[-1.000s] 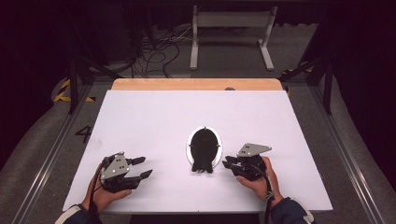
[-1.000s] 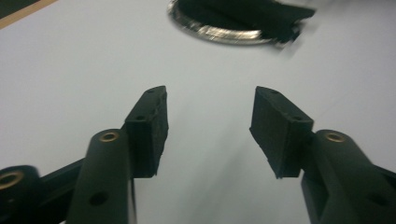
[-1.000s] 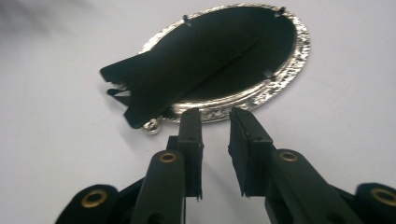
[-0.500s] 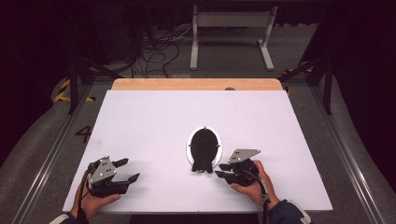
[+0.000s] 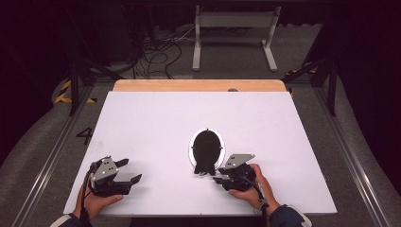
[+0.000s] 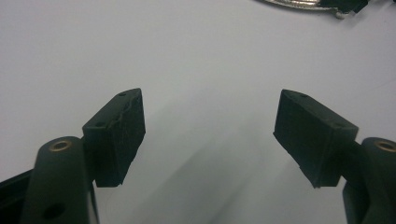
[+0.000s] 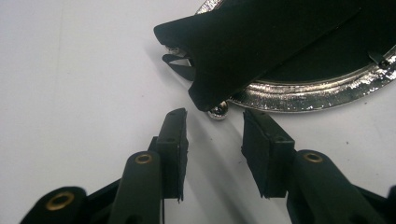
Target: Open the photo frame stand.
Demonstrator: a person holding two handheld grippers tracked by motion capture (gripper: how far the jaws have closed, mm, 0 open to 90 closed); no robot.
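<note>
oval picture frame (image 5: 206, 151) lies face down mid-surface, black stand up | right claw (image 5: 218, 179) at its 6 o'clock, empty, jaws just opening to take the stand | left claw (image 5: 130, 171) unclenched, empty, waiting

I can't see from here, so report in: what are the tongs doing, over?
Left tongs open, empty, off to the side. Right tongs opening, nothing gripped, tips just short of the oval frame's black stand flap. Nothing in the way.
</note>
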